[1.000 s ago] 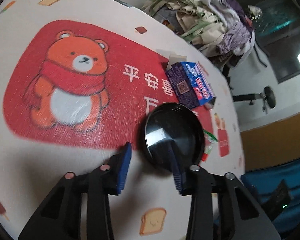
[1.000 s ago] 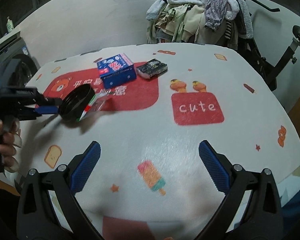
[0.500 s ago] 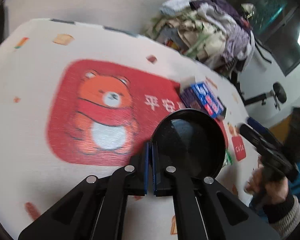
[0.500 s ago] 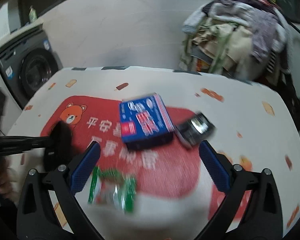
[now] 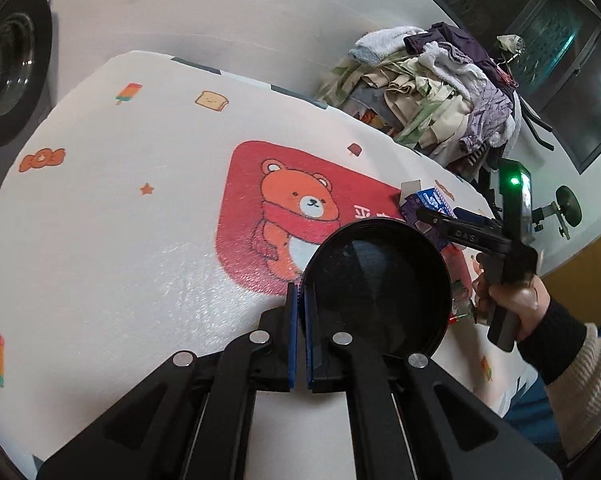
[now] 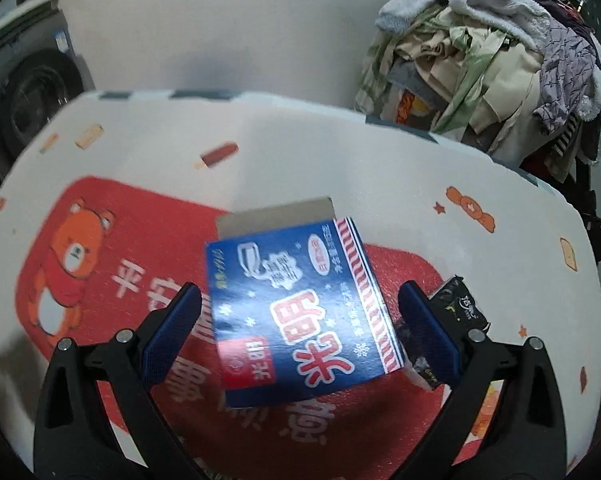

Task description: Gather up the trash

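Observation:
My left gripper (image 5: 300, 312) is shut on the rim of a black round bowl (image 5: 376, 288) and holds it above the table. A blue carton (image 6: 300, 308) with red and white print lies on the red bear mat (image 6: 100, 272). My right gripper (image 6: 300, 332) is open, its pads on either side of the carton, not touching it. In the left wrist view the right gripper (image 5: 452, 226) hangs over the carton (image 5: 428, 204). A black wrapper (image 6: 456, 304) lies right of the carton. A green and red wrapper (image 5: 460, 304) peeks out behind the bowl.
The table has a white printed cloth (image 5: 120, 208). A pile of clothes (image 6: 492, 52) stands behind the table's far edge. A washing machine (image 6: 32, 96) is at the far left. An exercise bike (image 5: 560, 204) stands at the right.
My left gripper, shut on the bowl's rim since half a second ago, has lifted and pulled back. My right gripper has moved forward and now straddles the blue carton.

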{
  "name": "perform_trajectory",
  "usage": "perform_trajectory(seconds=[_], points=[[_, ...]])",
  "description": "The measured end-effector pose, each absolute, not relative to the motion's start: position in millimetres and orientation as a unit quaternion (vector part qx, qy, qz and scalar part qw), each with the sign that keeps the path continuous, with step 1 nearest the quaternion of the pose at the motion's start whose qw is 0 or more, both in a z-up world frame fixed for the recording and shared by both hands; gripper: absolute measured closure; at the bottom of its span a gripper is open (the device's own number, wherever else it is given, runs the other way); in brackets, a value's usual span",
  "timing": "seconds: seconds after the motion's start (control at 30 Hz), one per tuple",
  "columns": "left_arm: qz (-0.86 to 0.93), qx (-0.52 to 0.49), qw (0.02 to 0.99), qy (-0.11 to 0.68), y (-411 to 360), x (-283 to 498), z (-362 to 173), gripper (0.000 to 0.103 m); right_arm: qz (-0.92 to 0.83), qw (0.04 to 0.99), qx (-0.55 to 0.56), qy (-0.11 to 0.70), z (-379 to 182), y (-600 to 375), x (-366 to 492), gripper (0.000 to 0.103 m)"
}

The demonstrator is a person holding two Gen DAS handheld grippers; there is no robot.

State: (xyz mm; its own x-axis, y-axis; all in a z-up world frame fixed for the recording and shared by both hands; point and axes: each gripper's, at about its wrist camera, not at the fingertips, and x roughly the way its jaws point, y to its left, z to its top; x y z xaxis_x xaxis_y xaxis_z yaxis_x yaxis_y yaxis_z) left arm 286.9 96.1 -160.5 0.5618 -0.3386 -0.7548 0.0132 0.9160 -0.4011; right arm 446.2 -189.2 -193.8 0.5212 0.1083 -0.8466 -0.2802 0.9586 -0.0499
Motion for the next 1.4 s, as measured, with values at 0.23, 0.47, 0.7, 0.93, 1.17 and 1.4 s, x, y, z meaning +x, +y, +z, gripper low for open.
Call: perform_trajectory(seconds=[0.23, 0.47, 0.7, 0.93, 1.17, 1.4], points=[[-0.103, -0.172, 0.869, 0.452, 98, 270, -155, 0.100, 0.148, 0.868, -0.076, 0.468, -181, -193, 426, 0.021], [-0.110, -0.176, 0.871, 0.446, 97, 252, -143, 0.100, 0.179, 0.879, -0.083, 0.435, -149, -189, 383, 0.021], [-0.114, -0.174, 0.877, 0.434, 98, 226, -126, 0.100, 0.203, 0.883, -0.076, 0.415, -128, -185, 327, 0.021], [-0.116, -0.170, 0.877, 0.435, 96, 190, -125, 0.100, 0.212, 0.887, -0.032, 0.408, -119, -193, 264, 0.021], [-0.118, -0.167, 0.875, 0.439, 95, 158, -128, 0.100, 0.209, 0.891, -0.015, 0.402, -114, -203, 208, 0.021], [-0.117, -0.163, 0.878, 0.435, 95, 133, -126, 0.100, 0.215, 0.890, -0.025, 0.401, -112, -206, 166, 0.021]])
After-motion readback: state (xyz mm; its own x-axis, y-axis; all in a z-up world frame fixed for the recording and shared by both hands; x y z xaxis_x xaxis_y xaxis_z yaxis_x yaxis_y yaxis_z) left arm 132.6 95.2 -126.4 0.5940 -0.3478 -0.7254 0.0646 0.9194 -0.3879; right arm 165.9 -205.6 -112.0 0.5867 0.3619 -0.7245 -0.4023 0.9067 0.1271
